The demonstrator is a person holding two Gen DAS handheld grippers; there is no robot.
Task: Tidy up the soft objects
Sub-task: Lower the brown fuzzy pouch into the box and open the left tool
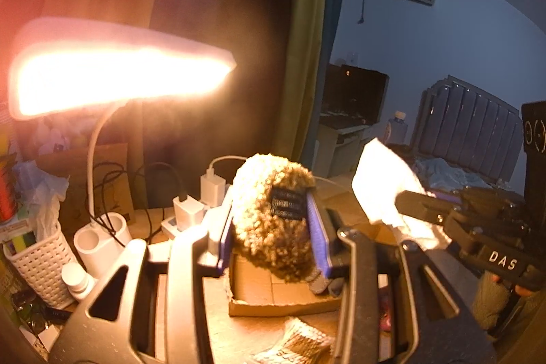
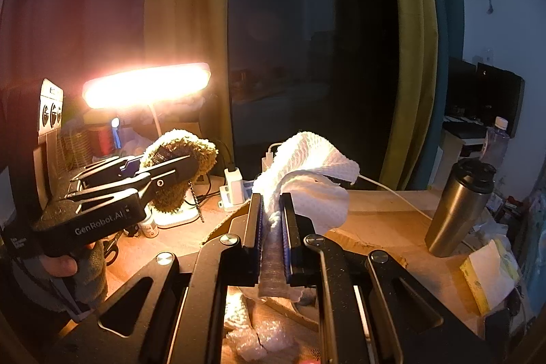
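The left gripper [image 1: 273, 210] is clamped on a curly brown plush item [image 1: 269, 193], held above an open cardboard box [image 1: 283, 302] on the desk. The right gripper [image 2: 271, 220] is pinched on a white paper towel [image 2: 307, 166]. Box contents are seemingly bubble wrap [image 2: 252, 340].

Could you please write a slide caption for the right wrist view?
Right gripper shut on a white quilted paper towel; beside it, left gripper clamps a brown fuzzy pad.

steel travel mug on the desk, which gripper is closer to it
Right. The right gripper, shut on the white paper towel, is beside the steel travel mug; the left gripper, holding the fuzzy brown item, is on the far side.
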